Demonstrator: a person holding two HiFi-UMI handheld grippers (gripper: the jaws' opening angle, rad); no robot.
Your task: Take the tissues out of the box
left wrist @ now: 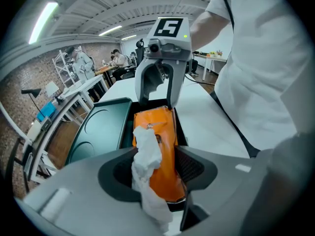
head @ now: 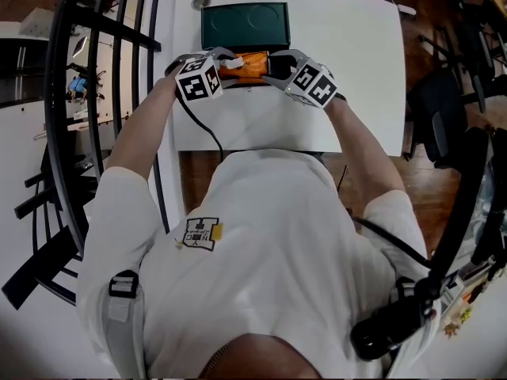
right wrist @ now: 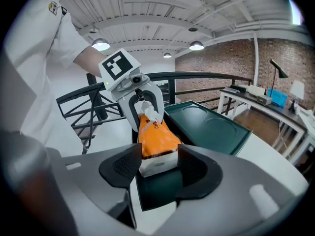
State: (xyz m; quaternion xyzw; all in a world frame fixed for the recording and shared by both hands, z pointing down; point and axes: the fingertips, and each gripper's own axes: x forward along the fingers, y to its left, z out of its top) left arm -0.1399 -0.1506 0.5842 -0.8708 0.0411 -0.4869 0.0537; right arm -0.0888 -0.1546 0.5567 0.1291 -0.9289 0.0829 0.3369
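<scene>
An orange tissue pack (head: 250, 65) lies in a shallow black box (right wrist: 157, 191) on the white table (head: 356, 93), between my two grippers. A white tissue (left wrist: 145, 156) sticks out of the pack's top and trails back over my left jaw. My left gripper (left wrist: 157, 170) is closed round that end, and its left pad pins the tissue against the pack (left wrist: 166, 141). From the opposite side, my right gripper (right wrist: 157, 166) holds the pack's white end (right wrist: 157, 162) between its pads. The left gripper's fingers (right wrist: 129, 109) flank the tissue tuft (right wrist: 146, 109).
A dark green tray (head: 244, 26) sits just behind the pack at the table's far edge. A black railing (head: 71, 93) runs along the left of the table. Dark chairs (head: 444, 109) stand on the wooden floor to the right.
</scene>
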